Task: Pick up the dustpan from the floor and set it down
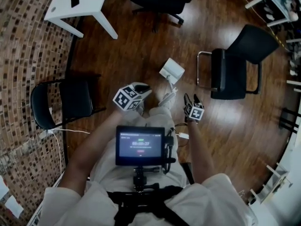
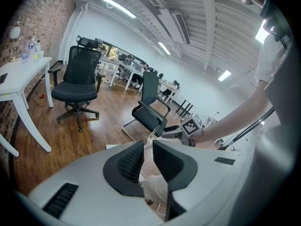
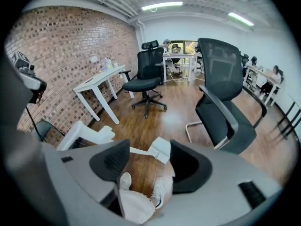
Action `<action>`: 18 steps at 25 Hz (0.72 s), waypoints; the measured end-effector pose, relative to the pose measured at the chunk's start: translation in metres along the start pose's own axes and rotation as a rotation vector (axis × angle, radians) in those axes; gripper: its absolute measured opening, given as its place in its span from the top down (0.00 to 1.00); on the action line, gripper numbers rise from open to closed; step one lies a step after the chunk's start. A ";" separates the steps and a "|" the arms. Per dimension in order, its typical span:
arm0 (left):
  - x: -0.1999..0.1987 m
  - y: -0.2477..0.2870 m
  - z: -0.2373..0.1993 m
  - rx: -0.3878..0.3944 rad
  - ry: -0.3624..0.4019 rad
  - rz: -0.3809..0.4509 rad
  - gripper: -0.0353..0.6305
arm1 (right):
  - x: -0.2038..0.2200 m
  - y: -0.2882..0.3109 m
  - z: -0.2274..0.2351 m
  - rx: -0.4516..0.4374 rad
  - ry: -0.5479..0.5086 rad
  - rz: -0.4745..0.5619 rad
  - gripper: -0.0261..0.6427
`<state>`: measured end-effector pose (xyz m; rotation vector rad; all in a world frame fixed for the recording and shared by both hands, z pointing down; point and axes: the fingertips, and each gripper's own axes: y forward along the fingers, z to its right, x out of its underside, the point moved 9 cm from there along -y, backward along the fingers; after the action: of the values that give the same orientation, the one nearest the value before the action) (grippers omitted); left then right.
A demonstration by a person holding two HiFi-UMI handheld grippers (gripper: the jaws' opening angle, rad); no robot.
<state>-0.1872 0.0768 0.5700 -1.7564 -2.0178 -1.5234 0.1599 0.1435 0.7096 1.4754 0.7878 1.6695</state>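
White long-handled plastic dustpan [image 1: 172,70] seemingly lifted off wooden floor [image 1: 131,46], handle [image 1: 168,91] pinched in left tool [image 2: 148,145]; right tool [image 3: 149,147] spread, empty. Set-down pending.

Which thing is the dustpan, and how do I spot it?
Find the brown wooden floor, then the black chair with shiny metal arms. Left of that chair in the head view is the dustpan: a flat white scoop on a thin stick, where everything close by is black or brown.

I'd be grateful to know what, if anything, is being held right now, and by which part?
The left tongs appear shut on the thin handle of the white dustpan. The right tongs stand open, holding nothing.
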 end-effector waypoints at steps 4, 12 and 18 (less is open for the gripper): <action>-0.009 -0.005 -0.005 0.020 0.003 0.049 0.87 | -0.023 -0.030 -0.009 0.020 0.000 0.101 0.55; -0.010 -0.028 0.000 0.062 0.002 0.117 0.87 | -0.045 -0.098 -0.028 0.033 -0.010 0.279 0.59; -0.015 -0.035 0.016 0.055 -0.002 0.165 0.87 | -0.060 -0.149 -0.033 0.016 -0.013 0.363 0.59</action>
<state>-0.2009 0.0815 0.5317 -1.8523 -1.8445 -1.4046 0.1508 0.1715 0.5483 1.7156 0.5492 1.9169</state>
